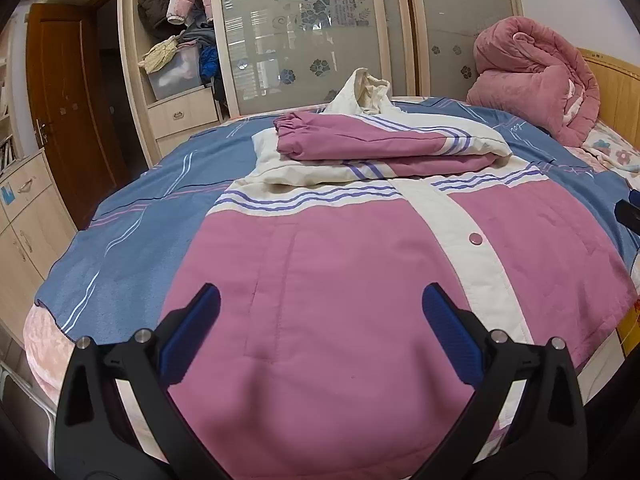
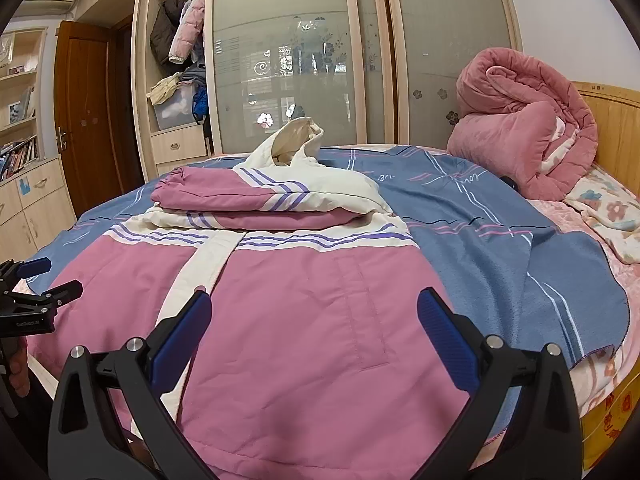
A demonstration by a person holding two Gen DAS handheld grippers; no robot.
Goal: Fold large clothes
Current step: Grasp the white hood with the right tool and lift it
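A large pink and cream jacket (image 1: 320, 264) with purple stripes lies front-up on the bed; it also shows in the right wrist view (image 2: 304, 296). Both sleeves (image 1: 372, 144) are folded across the chest, with the cream hood (image 1: 368, 88) standing up behind them. My left gripper (image 1: 320, 304) is open and empty, just above the jacket's lower left hem. My right gripper (image 2: 314, 308) is open and empty, just above the lower right hem. The left gripper also shows at the left edge of the right wrist view (image 2: 40, 280).
A blue striped blanket (image 1: 132, 216) covers the bed under the jacket. A rolled pink quilt (image 2: 520, 128) sits by the wooden headboard (image 2: 612, 128) at the right. A wardrobe with glass sliding doors (image 2: 288, 52) stands behind the bed, low cabinets (image 1: 24, 216) at the left.
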